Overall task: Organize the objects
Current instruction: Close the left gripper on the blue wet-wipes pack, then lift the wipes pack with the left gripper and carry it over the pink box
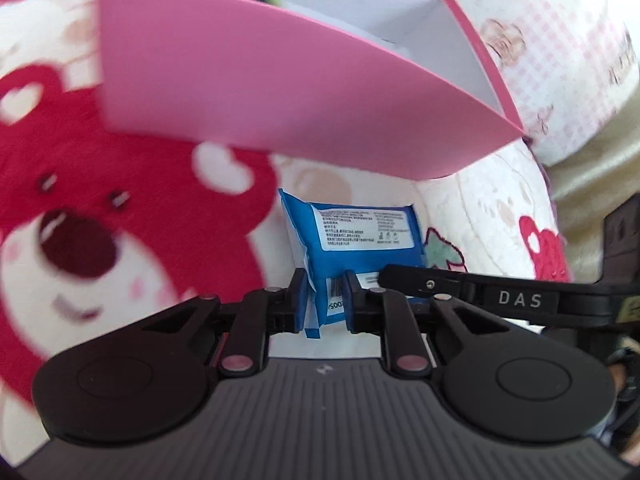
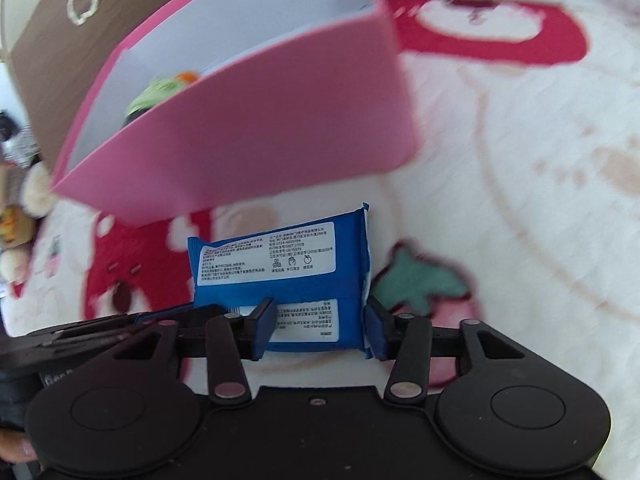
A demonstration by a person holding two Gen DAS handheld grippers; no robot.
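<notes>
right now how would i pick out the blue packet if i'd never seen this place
Find the cream blanket with red bear prints, then the open pink box on it. Just in front of the box is the blue packet, flat and soft, with a white printed label. It is the only blue item, and both claws, left and right, pinch its near edge.

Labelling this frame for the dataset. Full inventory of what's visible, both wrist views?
wipes pack: 1, blue with white label, on the blanket, gripped from both sides
pink box: 1, pink outside, white inside, open, behind the pack
green item: 1, green with orange, inside the box, blurred
brown box: 1, behind the pink box
blanket: 1, cream with red bears, under everything
plush toy: 1, beige, left edge
left gripper: fingers shut on the pack's end
right gripper: fingers pressing the pack's sides
</notes>
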